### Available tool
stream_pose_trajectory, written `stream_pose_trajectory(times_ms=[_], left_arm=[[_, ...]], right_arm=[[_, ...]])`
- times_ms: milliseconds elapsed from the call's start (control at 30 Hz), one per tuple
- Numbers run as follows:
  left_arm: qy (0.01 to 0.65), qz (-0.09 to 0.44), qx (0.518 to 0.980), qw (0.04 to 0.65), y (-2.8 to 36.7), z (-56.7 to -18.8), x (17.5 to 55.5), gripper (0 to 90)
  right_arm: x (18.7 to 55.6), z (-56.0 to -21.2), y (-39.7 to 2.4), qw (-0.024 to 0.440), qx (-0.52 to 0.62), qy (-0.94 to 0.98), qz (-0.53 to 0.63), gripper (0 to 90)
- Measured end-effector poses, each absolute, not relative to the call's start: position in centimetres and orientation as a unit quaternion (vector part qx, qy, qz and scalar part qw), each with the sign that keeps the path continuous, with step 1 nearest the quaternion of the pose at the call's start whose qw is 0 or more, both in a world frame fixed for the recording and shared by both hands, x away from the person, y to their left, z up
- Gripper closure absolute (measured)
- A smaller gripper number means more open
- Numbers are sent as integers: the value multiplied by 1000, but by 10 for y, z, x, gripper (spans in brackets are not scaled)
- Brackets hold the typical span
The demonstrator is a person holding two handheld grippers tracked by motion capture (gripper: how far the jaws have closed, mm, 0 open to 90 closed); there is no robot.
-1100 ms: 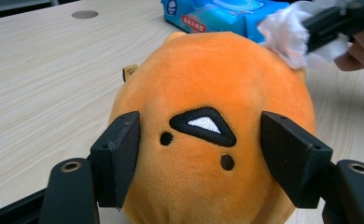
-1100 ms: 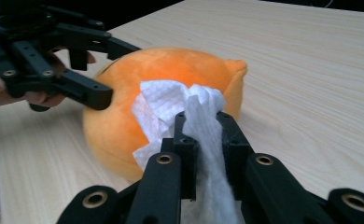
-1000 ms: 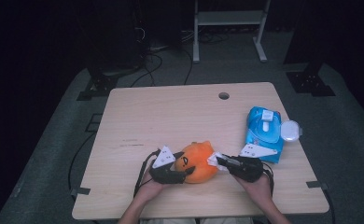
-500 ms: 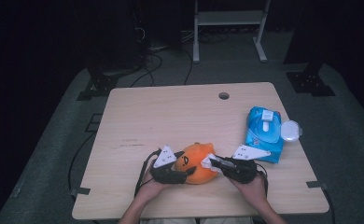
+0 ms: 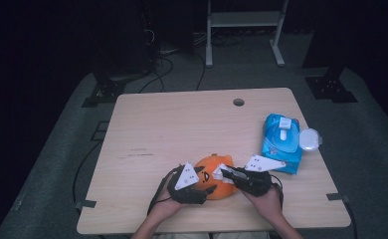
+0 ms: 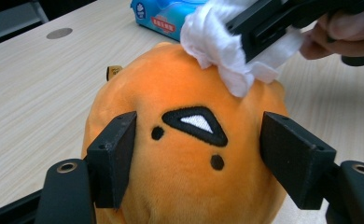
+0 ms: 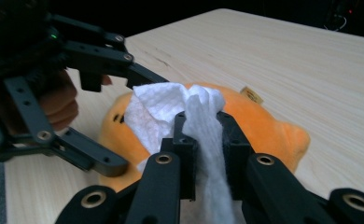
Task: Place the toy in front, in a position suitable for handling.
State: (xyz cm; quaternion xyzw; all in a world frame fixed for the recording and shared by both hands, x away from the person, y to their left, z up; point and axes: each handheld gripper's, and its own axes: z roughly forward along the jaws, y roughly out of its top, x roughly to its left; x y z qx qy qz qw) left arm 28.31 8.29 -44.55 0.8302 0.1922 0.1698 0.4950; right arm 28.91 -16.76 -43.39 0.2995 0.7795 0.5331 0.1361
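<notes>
two grippers are working together: your left gripper (image 6: pixel 196 154) is bracing the orange plush toy (image 6: pixel 185 154) between half-open jaws, so keep wiping gently with the white wipe (image 7: pixel 189 116) your right gripper (image 7: pixel 203 140) is clamping.

We are looking at a soft orange plush toy (image 6: pixel 180 154) in short, matt pile with stitched black-and-white embroidery; a white wipe (image 7: pixel 196 121) of crinkled, embossed paper-like cloth; matt black plastic jaws with brass-coloured rivets; a pale wood-grain table (image 5: pixel 182 129), smooth and matt; a glossy blue plastic wipes pack (image 5: pixel 281 142).
</notes>
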Motion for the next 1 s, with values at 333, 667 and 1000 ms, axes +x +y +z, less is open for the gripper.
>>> stream_pose_trajectory(times_ms=[333, 667, 1000], left_arm=[[181, 186, 840, 476, 79, -446, 278, 295], [185, 182, 835, 485, 78, -447, 279, 296], [196, 176, 832, 488, 86, -449, 283, 307]], right_arm=[[281, -430, -155, 150, 272, 788, 531, 794], [286, -431, -162, 161, 302, 778, 528, 794], [293, -436, -176, 154, 324, 773, 523, 794]])
